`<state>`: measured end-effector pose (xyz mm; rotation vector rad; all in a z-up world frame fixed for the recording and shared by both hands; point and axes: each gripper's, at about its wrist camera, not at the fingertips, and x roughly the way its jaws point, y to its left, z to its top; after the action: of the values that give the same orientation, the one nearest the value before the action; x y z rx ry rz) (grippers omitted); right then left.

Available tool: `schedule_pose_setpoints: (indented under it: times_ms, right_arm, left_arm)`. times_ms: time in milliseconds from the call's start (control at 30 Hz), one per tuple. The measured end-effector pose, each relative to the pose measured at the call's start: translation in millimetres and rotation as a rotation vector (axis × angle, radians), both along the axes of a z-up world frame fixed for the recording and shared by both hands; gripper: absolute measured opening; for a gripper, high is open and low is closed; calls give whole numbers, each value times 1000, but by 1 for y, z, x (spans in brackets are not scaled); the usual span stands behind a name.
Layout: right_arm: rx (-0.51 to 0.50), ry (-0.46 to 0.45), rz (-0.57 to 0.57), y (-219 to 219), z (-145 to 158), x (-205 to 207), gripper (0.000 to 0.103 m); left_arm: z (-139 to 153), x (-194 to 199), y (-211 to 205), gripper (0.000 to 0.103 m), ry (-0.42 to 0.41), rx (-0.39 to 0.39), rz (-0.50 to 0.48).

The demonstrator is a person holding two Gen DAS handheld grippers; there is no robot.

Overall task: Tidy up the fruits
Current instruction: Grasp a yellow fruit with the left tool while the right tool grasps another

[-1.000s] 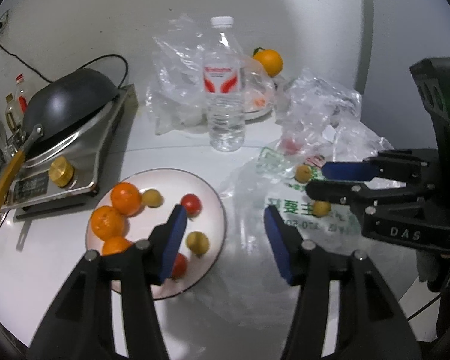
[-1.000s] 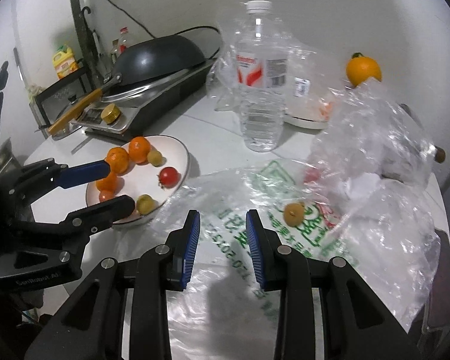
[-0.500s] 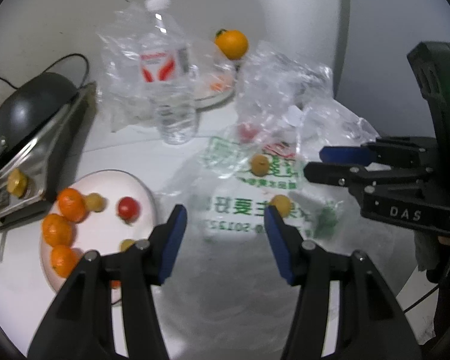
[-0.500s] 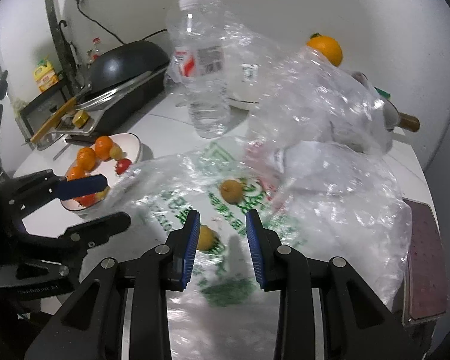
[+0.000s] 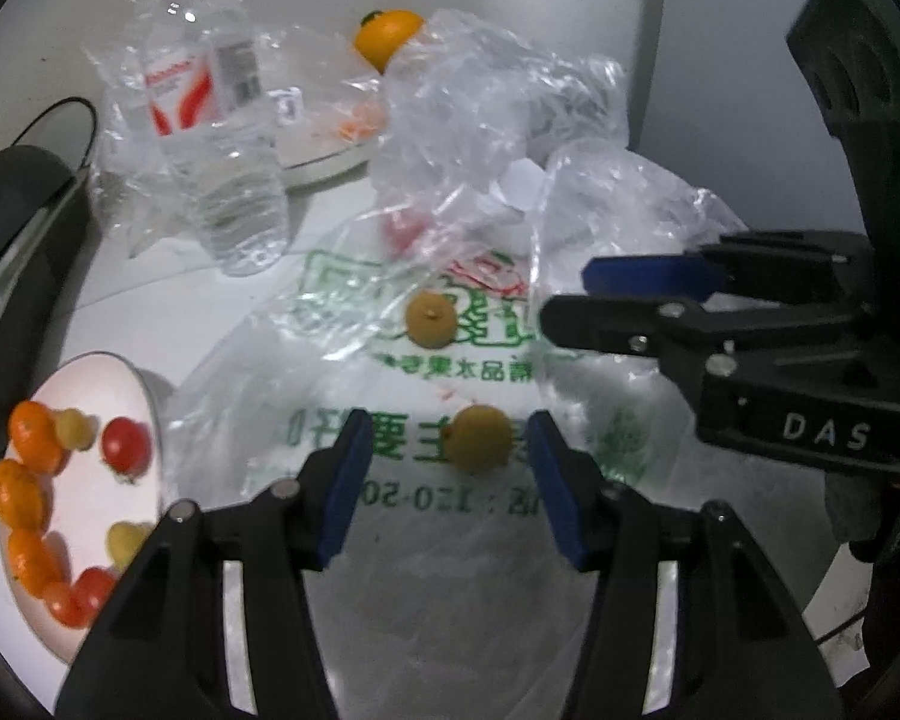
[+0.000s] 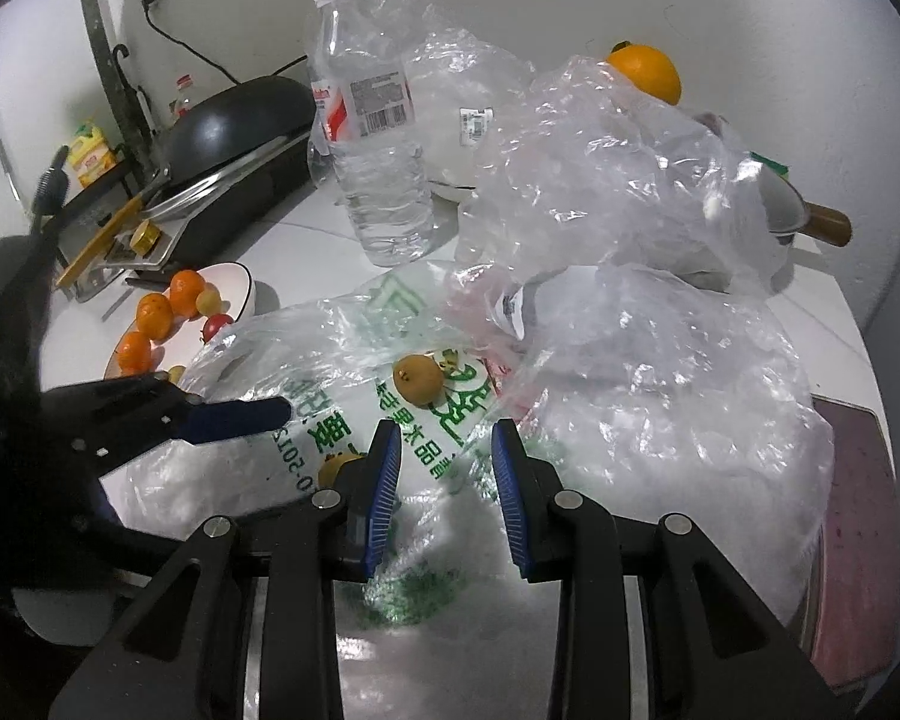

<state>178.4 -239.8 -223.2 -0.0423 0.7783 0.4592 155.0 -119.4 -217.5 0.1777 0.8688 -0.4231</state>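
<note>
My left gripper (image 5: 447, 468) is open, its blue pads on either side of a small yellow fruit (image 5: 480, 439) lying on a clear printed plastic bag (image 5: 390, 396). A second yellow-brown fruit (image 5: 430, 319) lies farther back on the bag; it also shows in the right wrist view (image 6: 419, 379). A white plate (image 5: 96, 516) at the left holds several small oranges, cherry tomatoes and yellow fruits. My right gripper (image 6: 445, 483) is open and empty over the bag; it shows in the left wrist view (image 5: 561, 300) at the right. A red fruit (image 5: 403, 228) is under crumpled plastic.
A water bottle (image 5: 210, 138) stands at the back left. An orange (image 5: 388, 36) sits behind a second plate (image 5: 330, 156) under plastic. A black wok on a cooker (image 6: 234, 132) is at the left. Crumpled clear bags (image 6: 618, 180) are piled at the right.
My left gripper has swung right from over the plate to the bag and now brackets the near yellow fruit. My right gripper has moved right and forward over the bag.
</note>
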Motion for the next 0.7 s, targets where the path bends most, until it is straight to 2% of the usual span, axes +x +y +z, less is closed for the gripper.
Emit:
schedule_pose_setpoints:
  times_ms: [33,100,167,600,667,700]
  right_arm:
    - [6,6,8,1,-1,4,34]
    - [10,13,21,5,-2,9,34]
    - [11,18,36,10,-4,16,34]
    - [-41,84,69,40,-24,57,34]
    - [-57,86,66,42,-27,58,27]
    - [-60,85,65,43,-27,58,27]
  left_arm:
    - [-2,2,-1,46,3,0,-6]
    - [-8,7,-3,34,20,4,-12]
    - [-12,9,-4,28,32,4,-17]
    - [-4,4,11,28,11,-19,-24]
    - [-4,4,14,28,7,-22,-18]
    - [-3,3,16,28,6,-25,-16]
